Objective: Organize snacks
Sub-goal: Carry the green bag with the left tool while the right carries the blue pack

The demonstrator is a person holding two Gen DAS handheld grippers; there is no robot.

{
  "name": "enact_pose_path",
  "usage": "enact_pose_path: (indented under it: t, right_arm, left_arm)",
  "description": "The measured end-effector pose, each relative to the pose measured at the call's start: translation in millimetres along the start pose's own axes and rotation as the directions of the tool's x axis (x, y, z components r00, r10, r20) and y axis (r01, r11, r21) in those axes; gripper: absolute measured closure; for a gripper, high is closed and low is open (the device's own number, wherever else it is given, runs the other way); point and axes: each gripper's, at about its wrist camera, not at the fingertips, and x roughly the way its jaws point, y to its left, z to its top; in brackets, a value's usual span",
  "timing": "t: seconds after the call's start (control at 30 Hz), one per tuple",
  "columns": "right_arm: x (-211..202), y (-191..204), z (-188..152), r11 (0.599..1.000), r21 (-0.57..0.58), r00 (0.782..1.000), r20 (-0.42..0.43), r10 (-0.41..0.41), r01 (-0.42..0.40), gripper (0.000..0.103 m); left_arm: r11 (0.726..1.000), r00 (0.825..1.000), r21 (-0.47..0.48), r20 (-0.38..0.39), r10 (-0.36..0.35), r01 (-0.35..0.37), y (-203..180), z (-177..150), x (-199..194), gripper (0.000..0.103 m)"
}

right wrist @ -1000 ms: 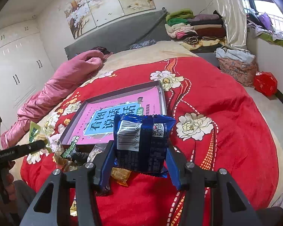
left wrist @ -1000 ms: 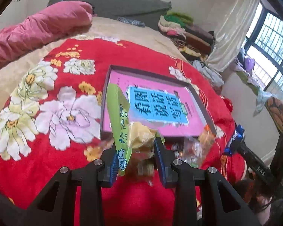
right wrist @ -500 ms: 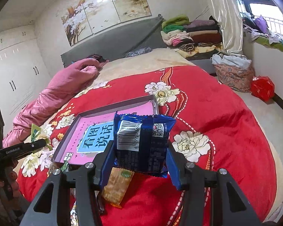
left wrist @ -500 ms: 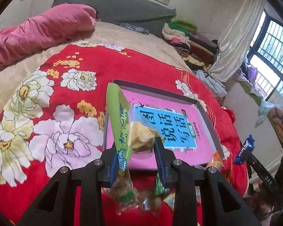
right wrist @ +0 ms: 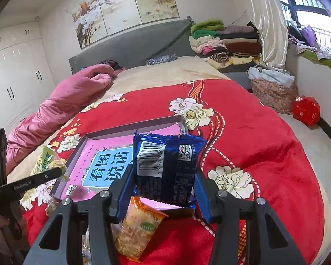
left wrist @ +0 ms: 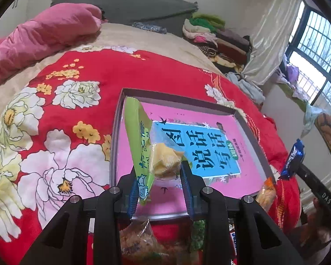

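My left gripper (left wrist: 160, 174) is shut on a green-and-clear snack packet (left wrist: 143, 145) with a yellow cake inside, held over the near left part of a grey shallow box (left wrist: 176, 98) lined with a pink and blue sheet. My right gripper (right wrist: 163, 176) is shut on a dark blue snack packet (right wrist: 165, 167), barcode facing me, above the box's (right wrist: 130, 128) near right corner. In the left wrist view the blue packet (left wrist: 294, 156) shows at far right. In the right wrist view the green packet (right wrist: 47, 160) shows at far left. Loose snacks (right wrist: 136, 227) lie before the box.
The box rests on a red flowered blanket (left wrist: 55, 114) on a bed. A pink quilt (left wrist: 39, 37) lies at the back left. Folded clothes (right wrist: 225, 39) are stacked by the grey headboard (right wrist: 132, 44). A red bag (right wrist: 305, 110) and a window lie to the right.
Both grippers have moved forward over the box with their packets still held. The box now looks nearer and larger, and the loose snacks have slid beneath the fingers.
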Motion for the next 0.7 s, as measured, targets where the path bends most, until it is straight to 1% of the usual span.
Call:
enact_pose_path:
  t: [0.37, 0.7]
  right_arm:
    - [29, 6, 5, 1.0, 0.0, 0.999, -0.047, -0.022, 0.022, 0.052]
    - [52, 3, 2, 1.0, 0.019, 0.994, -0.104, -0.022, 0.024, 0.052]
  left_arm:
    - [1.0, 0.999, 0.021, -0.04, -0.004, 0.005, 1, 0, 17, 0.068]
    - [0.999, 0.997, 0.032, -0.076, 0.001, 0.002, 2, -6, 26, 0.068]
